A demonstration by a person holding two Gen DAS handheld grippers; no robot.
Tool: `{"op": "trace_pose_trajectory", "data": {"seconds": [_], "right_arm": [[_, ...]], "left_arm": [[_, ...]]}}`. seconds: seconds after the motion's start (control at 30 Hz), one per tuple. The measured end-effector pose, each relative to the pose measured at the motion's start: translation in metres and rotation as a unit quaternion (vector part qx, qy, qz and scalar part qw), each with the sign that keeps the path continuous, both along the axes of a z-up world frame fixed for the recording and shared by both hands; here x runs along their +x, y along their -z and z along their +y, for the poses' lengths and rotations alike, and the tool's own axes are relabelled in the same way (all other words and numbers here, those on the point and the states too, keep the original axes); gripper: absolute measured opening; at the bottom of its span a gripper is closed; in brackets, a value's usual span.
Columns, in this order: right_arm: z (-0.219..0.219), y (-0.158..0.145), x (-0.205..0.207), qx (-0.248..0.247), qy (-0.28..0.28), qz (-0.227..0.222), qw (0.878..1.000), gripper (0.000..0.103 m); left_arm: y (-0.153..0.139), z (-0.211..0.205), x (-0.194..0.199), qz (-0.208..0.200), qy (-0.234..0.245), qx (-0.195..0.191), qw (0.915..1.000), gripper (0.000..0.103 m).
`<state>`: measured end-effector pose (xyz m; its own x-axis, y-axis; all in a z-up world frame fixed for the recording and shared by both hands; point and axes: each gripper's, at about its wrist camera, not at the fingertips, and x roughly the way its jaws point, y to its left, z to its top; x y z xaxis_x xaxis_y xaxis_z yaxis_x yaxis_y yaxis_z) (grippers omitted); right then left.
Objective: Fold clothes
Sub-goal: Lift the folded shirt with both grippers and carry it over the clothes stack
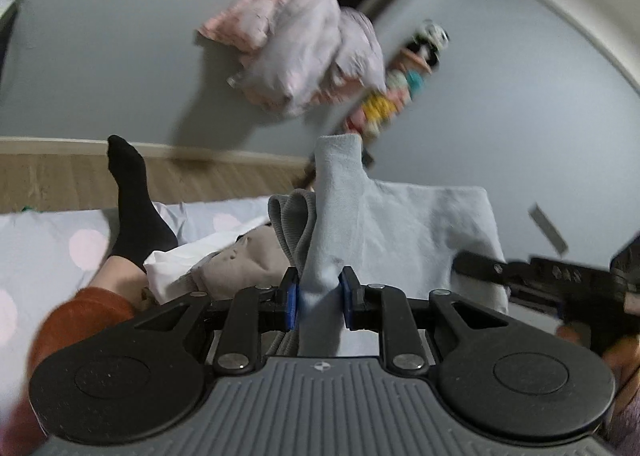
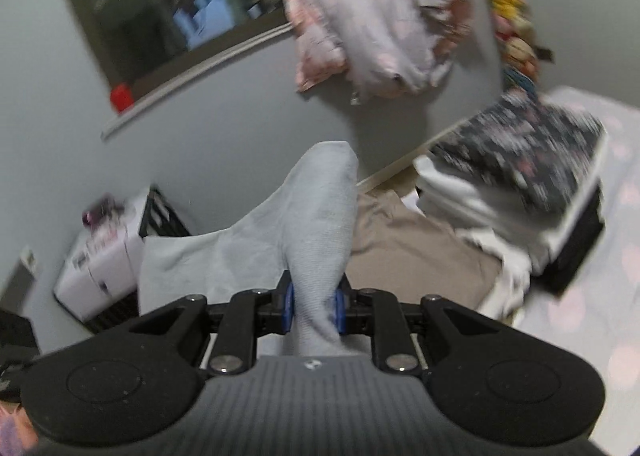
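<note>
A light blue garment (image 1: 404, 232) hangs lifted between both grippers above the bed. My left gripper (image 1: 320, 304) is shut on a bunched corner of it that sticks up between the blue pads. My right gripper (image 2: 314, 306) is shut on another bunched part of the same light blue garment (image 2: 316, 224); the rest drapes to the left. The right gripper also shows at the right edge of the left wrist view (image 1: 560, 276). A beige garment (image 2: 408, 240) and a grey knit piece (image 1: 290, 220) lie underneath.
A stack of folded clothes topped by a dark floral piece (image 2: 528, 160) sits right on the polka-dot bedsheet (image 2: 592, 296). The person's leg in a black sock (image 1: 136, 200) lies left. A pink-lilac bundle (image 1: 304, 40) hangs on the wall. A white box (image 2: 104, 264) stands left.
</note>
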<state>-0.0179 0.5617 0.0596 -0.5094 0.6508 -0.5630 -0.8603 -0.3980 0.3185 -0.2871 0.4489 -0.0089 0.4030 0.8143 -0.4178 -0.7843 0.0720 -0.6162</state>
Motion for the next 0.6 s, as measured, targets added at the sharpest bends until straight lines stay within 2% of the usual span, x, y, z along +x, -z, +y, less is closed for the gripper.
{"op": "trace_pose_trajectory", "data": {"seconds": [0.17,0.33,0.47,0.6], "right_arm": [[0.051,0.001,-0.019,-0.003,-0.049,-0.078,0.996,0.022],[0.092,0.026,-0.039,-0.012,-0.095,-0.155,0.983,0.021],[0.113,0.046,-0.049,-0.009,-0.104,-0.182,0.978,0.022],[0.130,0.064,-0.050,-0.013,-0.091,-0.184,0.979,0.026]], "left_arm": [[0.027,0.003,0.019,-0.061,-0.074,-0.040,0.9946,0.024],[0.059,0.017,0.030,-0.077,-0.108,-0.070,0.9887,0.024],[0.072,0.033,0.025,-0.081,-0.121,-0.077,0.9864,0.024],[0.083,0.043,0.023,-0.083,-0.126,-0.083,0.9850,0.024]]}}
